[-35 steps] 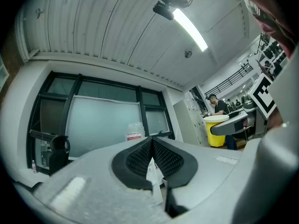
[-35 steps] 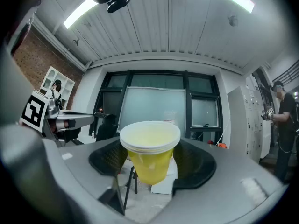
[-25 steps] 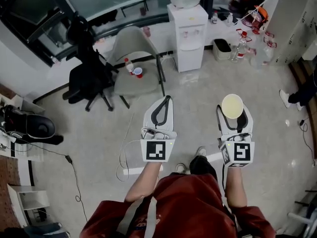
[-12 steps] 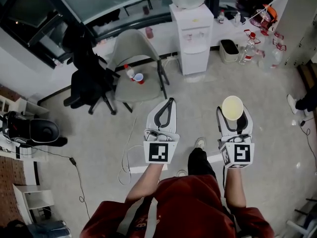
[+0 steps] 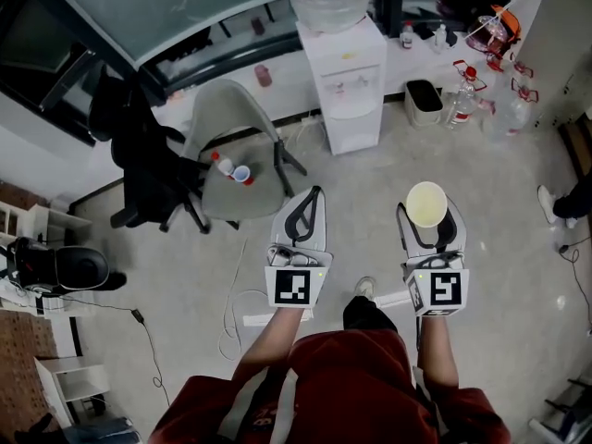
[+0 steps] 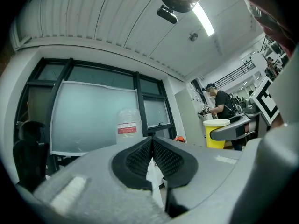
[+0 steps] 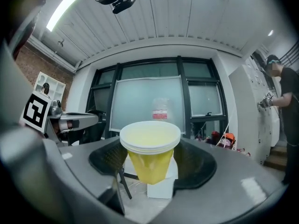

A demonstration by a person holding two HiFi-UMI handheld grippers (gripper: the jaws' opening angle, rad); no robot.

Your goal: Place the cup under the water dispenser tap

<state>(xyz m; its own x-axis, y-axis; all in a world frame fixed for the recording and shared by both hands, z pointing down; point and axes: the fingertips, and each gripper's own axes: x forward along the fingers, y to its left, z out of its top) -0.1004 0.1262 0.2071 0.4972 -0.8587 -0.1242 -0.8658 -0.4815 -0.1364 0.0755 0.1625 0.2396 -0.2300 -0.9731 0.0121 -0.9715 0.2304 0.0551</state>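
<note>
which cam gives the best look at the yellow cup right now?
Right gripper view: the yellow cup sits centred and close, rim and wall both visible, gripped by the right gripper. Head view shows only its open top from above. Left gripper view shows it small at the right, partly behind a jaw.

Flat, cool overhead light fills the head view, leaving a dull sheen on the pale floor (image 5: 361, 188) and only weak shadows beneath the chair (image 5: 231, 155). Both gripper views bend strongly at the edges and fall to black in the corners. A ceiling strip light (image 6: 203, 18) burns out white, and the frosted window (image 7: 135, 101) glows. The cup (image 7: 149, 148) stays crisp while the near foreground blurs.
</note>
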